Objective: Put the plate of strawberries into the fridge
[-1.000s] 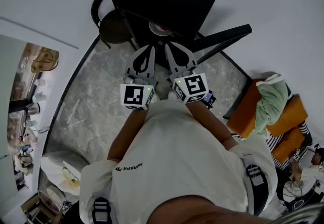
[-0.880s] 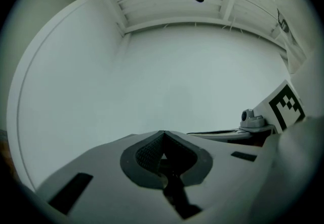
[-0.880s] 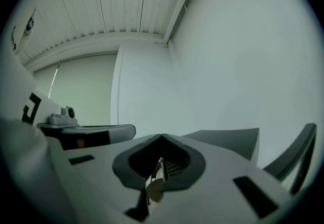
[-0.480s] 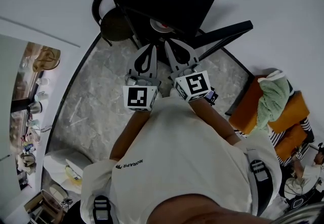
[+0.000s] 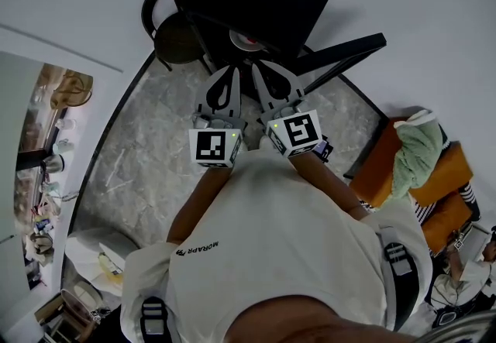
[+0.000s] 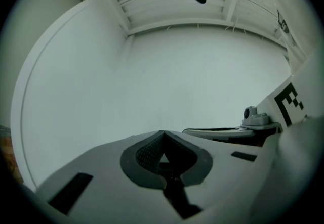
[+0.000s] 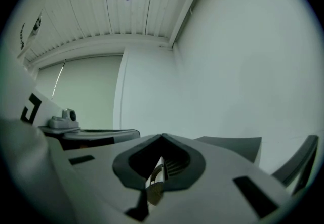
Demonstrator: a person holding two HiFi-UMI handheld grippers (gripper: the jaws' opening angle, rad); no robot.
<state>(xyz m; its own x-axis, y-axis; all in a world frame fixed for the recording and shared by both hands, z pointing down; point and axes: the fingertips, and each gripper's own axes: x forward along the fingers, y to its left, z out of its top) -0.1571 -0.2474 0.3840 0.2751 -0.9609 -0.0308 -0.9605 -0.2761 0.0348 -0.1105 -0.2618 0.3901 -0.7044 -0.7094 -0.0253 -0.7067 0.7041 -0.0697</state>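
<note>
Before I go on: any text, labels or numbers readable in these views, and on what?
"MORAPR", as best it reads, small and tilted: dark print on the person's white shirt.
Black-and-white marker cubes on the left hand-held gripper and right hand-held gripper: patterns only, no words.
Nothing else legible.

Softly, evenly lit, rather dim, cool greenish cast. Strong fisheye bending, black vignetted corners. Slightly soft on the left hand-held gripper (image 6: 162,133).
</note>
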